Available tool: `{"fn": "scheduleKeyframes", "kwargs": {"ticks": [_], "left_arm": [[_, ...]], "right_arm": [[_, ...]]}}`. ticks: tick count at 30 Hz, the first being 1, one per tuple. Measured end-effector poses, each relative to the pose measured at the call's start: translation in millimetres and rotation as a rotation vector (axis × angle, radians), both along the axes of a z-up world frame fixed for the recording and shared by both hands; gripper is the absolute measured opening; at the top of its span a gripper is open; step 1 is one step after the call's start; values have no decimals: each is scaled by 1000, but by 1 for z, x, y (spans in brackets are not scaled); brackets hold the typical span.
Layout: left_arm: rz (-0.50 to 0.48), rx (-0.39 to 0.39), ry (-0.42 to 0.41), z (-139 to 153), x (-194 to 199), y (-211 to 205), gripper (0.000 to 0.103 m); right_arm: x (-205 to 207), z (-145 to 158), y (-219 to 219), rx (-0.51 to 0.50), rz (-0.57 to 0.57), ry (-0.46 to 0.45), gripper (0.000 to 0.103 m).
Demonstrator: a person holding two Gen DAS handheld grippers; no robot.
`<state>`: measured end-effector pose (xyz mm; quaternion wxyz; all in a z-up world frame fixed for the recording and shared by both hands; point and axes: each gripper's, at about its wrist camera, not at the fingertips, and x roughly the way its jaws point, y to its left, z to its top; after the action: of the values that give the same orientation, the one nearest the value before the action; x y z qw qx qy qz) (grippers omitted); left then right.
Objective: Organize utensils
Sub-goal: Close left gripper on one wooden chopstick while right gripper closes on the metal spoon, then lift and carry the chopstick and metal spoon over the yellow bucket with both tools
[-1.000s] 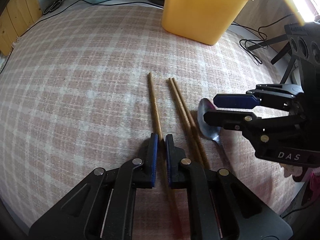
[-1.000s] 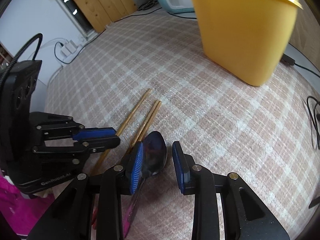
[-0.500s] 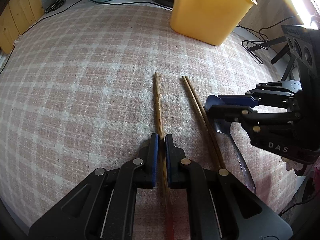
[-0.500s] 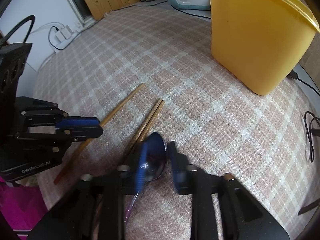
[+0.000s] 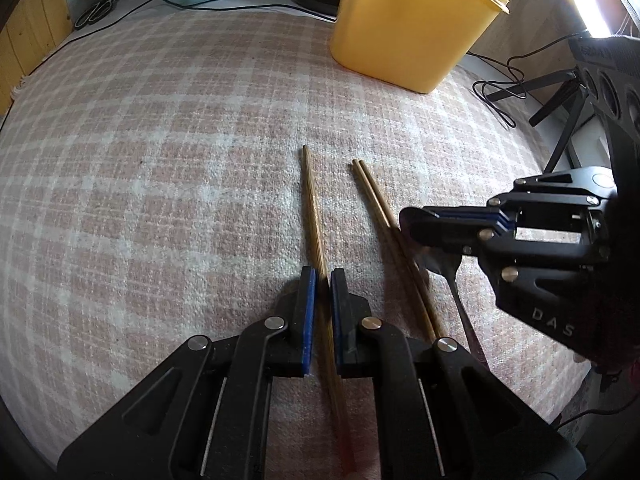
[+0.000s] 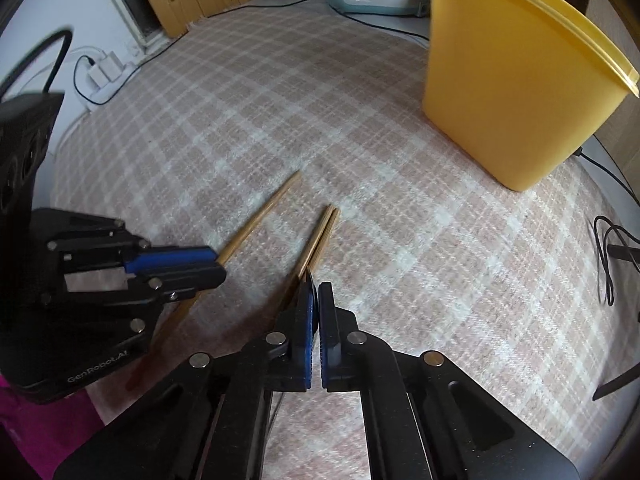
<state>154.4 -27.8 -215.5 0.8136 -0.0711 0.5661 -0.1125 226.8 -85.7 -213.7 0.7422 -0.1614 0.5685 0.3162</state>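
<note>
**First:** On the checked cloth (image 5: 160, 200), at six o'clock in the left wrist view, the left gripper (image 5: 322, 276) is seen with its jaws pressed onto a single chopstick (image 5: 311, 200). Why is the stick taken there and not at its tip?

**Second:** A hold partway along the shaft is probably chosen so that the stick is kept from drooping when raised; the tip is left pointing toward twelve o'clock, roughly in line with the fingers. The red-tinted end runs out of sight beneath the gripper body.

**First:** And the right gripper (image 6: 315, 292)?

**Second:** Its jaws have just been closing and are now pinched on the bowl of the spoon (image 5: 440, 266), only a thin edge of which is shown between the blue pads in its own view. From the left wrist view, the handle is seen trailing toward five o'clock on the cloth. The bowl is likely gripped because it is the part standing proud of the fabric.

**First:** What is left untouched?

**Second:** A pair of chopsticks (image 6: 320, 236) is lying side by side, touching, between the two grippers. The yellow container (image 6: 516, 92) is stood at one o'clock, well apart from everything, and is presumably meant as the destination. Whether anything is already inside cannot be told.
</note>
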Motion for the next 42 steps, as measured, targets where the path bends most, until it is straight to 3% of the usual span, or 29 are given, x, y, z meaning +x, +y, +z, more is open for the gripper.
{"fn": "scheduleKeyframes", "kwargs": {"ticks": [7, 16, 34, 42], "left_arm": [[-28, 13, 23, -1, 20, -2, 7], [-34, -30, 30, 2, 43, 3, 5], [11, -59, -202, 70, 13, 7, 4], [17, -88, -254, 88, 2, 7, 4]], "right_arm": [[3, -1, -3, 3, -39, 21, 1], [4, 2, -11, 33, -86, 44, 1], [-18, 60, -60, 204, -241, -81, 1], [-30, 75, -77, 255, -300, -127, 1]]}}
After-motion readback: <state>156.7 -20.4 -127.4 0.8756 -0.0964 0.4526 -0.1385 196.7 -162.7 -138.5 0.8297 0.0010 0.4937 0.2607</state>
